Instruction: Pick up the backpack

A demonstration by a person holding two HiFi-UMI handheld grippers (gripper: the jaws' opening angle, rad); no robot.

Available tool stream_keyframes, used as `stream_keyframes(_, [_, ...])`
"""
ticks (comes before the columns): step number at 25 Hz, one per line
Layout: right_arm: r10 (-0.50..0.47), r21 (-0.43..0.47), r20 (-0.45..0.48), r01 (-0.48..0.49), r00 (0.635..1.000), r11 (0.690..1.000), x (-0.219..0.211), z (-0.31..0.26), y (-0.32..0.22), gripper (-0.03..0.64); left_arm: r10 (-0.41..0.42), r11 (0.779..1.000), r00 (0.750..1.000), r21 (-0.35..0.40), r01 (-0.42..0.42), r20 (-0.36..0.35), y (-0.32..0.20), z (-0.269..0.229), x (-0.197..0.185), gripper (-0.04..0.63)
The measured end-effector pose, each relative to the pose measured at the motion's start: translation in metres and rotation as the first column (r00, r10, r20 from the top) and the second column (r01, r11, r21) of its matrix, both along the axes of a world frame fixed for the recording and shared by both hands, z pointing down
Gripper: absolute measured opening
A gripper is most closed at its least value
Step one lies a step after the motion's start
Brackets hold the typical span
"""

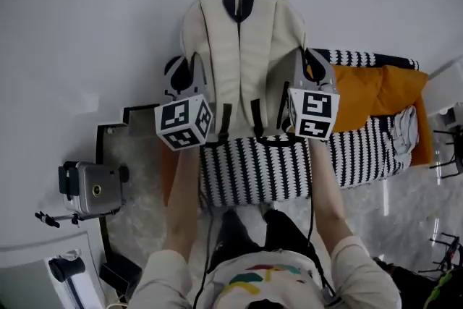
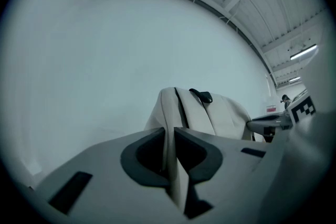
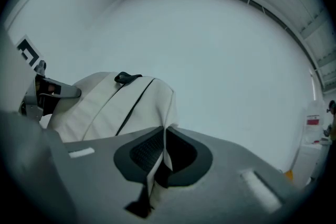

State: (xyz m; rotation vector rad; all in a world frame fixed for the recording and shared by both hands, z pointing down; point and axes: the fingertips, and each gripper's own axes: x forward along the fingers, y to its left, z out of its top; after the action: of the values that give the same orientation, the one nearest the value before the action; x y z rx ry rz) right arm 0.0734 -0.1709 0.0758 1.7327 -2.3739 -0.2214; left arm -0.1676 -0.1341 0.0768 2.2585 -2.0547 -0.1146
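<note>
Blank wall [image 1: 87, 11] apparently close ahead; open room either side of backpack [image 1: 242, 47]. Below: striped cloth [image 1: 253, 170], orange cloth [image 1: 376, 94] right, camera [image 1: 90, 188] left.

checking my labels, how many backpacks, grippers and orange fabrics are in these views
backpack: 1
gripper: 2 (left gripper, right gripper)
orange fabric: 1
total: 4

no lettering, label, brand or number can be read anywhere.
</note>
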Motion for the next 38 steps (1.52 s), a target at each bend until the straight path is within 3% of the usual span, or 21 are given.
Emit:
stream_keyframes(6, [-0.005,0.132,0.024,0.002,1.0,0.991,0.009,-0.12,0.034,0.018,0.028,0.989,1.0,0.144,-0.03,0.011,0.031,-0.123,0.008,0.046])
stream_keyframes(10, [-0.051,0.19,0.022,0.046,0.998,0.981,0.006,-0.168,0.067,0.02,0.055,0.977,0.998,0.206,-0.053,-0.003,0.061,-0.172,0.01,0.046])
stream_keyframes(14, [-0.076,0.237,0.048,0.063,0.996,0.97,0.01,-0.195,0.108,0.02,0.067,0.963,0.996,0.259,-0.078,0.054,0.101,-0.205,0.02,0.046])
stream_keyframes(20, [-0.127,0.249,0.055,0.109,0.99,0.962,0.014,-0.205,0.163,0.02,0.093,0.955,0.991,0.272,-0.115,0.094,0.16,-0.215,0.031,0.046])
stream_keyframes(27, [-0.203,0.278,0.066,0.178,0.977,0.944,-0.002,-0.186,0.242,0.02,0.015,0.962,0.994,0.27,-0.044,0.107,0.239,-0.189,0.027,0.046])
stream_keyframes(31, [-0.153,0.252,0.071,0.131,0.986,0.959,0.001,-0.178,0.251,0.019,0.001,0.96,0.994,0.277,-0.031,0.108,0.249,-0.187,0.027,0.046])
stream_keyframes(38, [-0.22,0.274,0.125,0.18,0.967,0.945,-0.007,-0.183,0.254,0.02,-0.05,0.961,0.99,0.277,0.012,0.129,0.256,-0.192,0.025,0.046])
